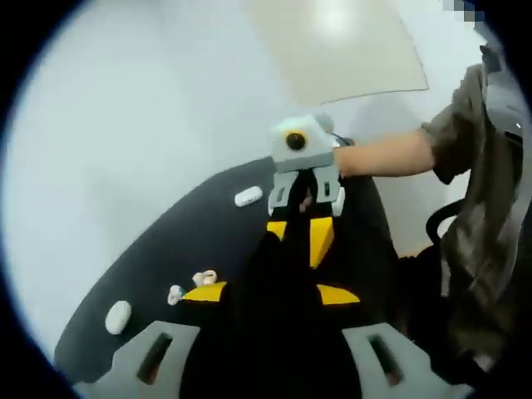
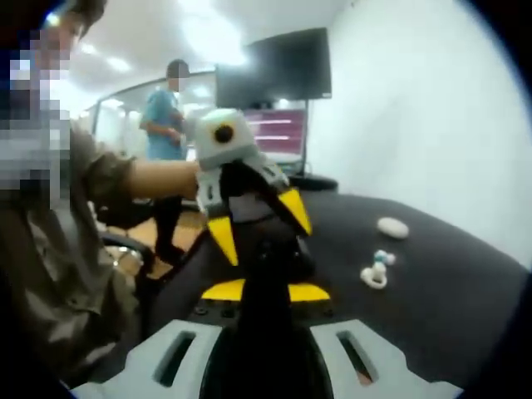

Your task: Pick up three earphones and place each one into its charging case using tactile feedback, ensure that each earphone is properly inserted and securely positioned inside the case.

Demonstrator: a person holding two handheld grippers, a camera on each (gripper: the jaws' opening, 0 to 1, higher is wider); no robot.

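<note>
left gripper view looks down over the dark, rounded counter (image 1: 166, 249), with the left hand-held gripper (image 1: 273, 293) rising from the bottom: yellow-tipped jaws standing a little apart around a dark object that i can't make out, so whether it has a real hold i cannot tell. facing it from across the counter is the right hand-held gripper (image 1: 299, 231), its yellow tips meeting the same dark object; a bare forearm (image 1: 386, 155) leads off from it to a person in an olive sleeve (image 1: 457, 125).

a white oval charging case (image 1: 248, 196) lies on the counter near the far edge, another white oval case (image 1: 118, 316) sits near the near-left edge, and between them lie two small white earphones (image 1: 193, 285) just beside each other.

right gripper view shows the right gripper's yellow tips (image 2: 264, 292) slightly parted, the left gripper (image 2: 258, 224) opposite with jaws spread, a white case (image 2: 393, 227) and the white earphones (image 2: 376, 270) on the counter (image 2: 449, 291) to the side. a person in a blue shirt (image 2: 163, 116) stands behind.
</note>
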